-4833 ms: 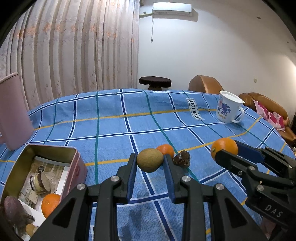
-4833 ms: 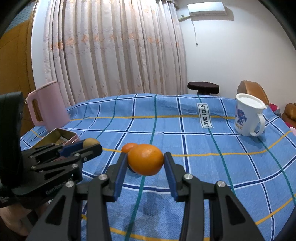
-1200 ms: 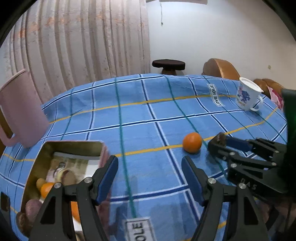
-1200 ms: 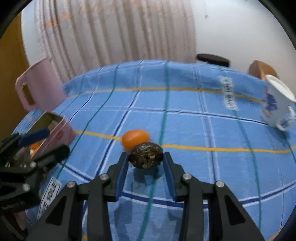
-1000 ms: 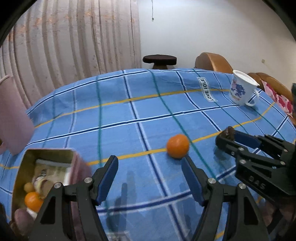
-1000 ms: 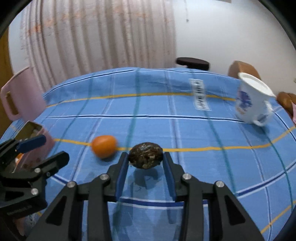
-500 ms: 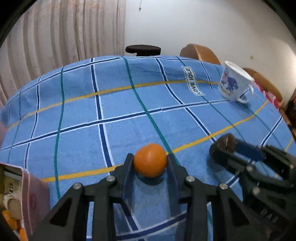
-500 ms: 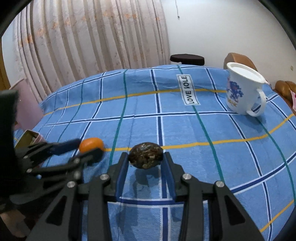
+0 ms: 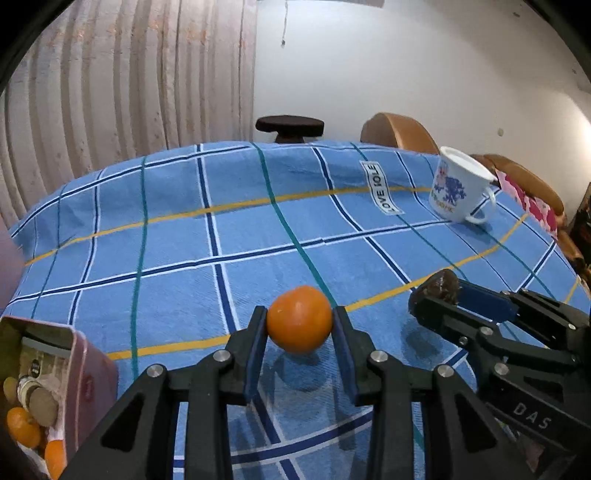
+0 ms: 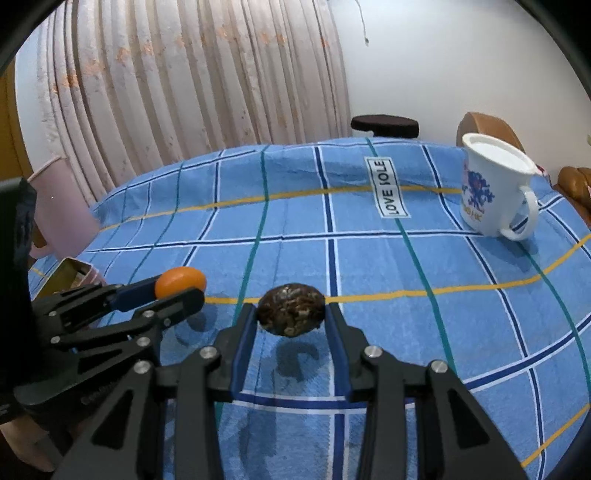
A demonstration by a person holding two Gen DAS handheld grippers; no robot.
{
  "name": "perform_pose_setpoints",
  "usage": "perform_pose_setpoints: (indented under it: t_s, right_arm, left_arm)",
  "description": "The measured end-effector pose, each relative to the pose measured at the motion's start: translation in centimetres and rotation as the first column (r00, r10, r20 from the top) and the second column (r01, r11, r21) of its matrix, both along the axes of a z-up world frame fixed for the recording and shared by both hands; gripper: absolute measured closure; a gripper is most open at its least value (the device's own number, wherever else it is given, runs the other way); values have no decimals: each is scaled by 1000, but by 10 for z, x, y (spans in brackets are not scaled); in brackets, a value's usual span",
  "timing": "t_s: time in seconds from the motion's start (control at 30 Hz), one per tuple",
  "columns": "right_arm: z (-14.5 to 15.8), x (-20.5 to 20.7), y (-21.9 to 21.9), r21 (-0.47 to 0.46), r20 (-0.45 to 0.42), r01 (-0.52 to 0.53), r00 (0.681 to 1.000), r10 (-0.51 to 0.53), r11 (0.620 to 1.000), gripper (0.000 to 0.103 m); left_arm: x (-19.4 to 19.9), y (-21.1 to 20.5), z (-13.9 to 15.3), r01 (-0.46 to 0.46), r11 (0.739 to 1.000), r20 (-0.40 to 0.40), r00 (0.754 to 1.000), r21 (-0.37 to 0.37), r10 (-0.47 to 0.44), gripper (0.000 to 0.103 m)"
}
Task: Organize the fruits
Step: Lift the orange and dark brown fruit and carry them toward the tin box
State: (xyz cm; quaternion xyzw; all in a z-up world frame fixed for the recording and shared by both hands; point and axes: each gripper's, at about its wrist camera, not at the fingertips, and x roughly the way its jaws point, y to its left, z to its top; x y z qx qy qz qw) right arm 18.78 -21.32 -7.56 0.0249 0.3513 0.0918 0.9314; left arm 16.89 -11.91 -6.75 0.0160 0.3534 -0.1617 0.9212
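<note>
Orange (image 9: 299, 319) pinched betw. left gripper (image 9: 300, 326) pads; right gripper (image 10: 290, 322) clamps dark mottled fruit (image 10: 291, 309), both narrow.

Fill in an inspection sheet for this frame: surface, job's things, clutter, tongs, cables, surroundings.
Surface: table under a blue checked cloth.
Job's things: orange and dark fruit, each held clear of the cloth; pink tin at left with oranges and other fruit inside.
Clutter: white mug; pink jug.
Tongs: left tongs shut on the orange; right tongs shut on the dark fruit.
Cables: thin cord hanging on the wall.
Surroundings: curtain, stool, brown sofa.
</note>
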Motion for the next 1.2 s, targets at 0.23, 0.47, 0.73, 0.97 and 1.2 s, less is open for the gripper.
perform_pose_setpoints:
  t_s: [0.23,0.47,0.73,0.97,1.2]
  right_arm:
    - [9,-13,6,-19,81,-28,996,29,999,62]
    - [14,-19,11,-36,123,-40,991,44,999,62]
    - [16,-25,11,-41,152,-45,987,51,998,62]
    - [21,-34,13,-49,206,-47,977,56,998,62]
    - [25,-42,16,-63,254,-56,965,70,996,62]
  left_arm:
    - [-14,2,8,-24,1000,78,997,10,23,66]
    - [-21,9,12,-54,999,116,992,-4,54,66]
    - [-29,12,17,-79,997,163,983,-15,80,66]
    - [-39,13,22,-102,995,216,971,-3,100,66]
    - [-49,16,26,-124,992,268,956,-7,122,66]
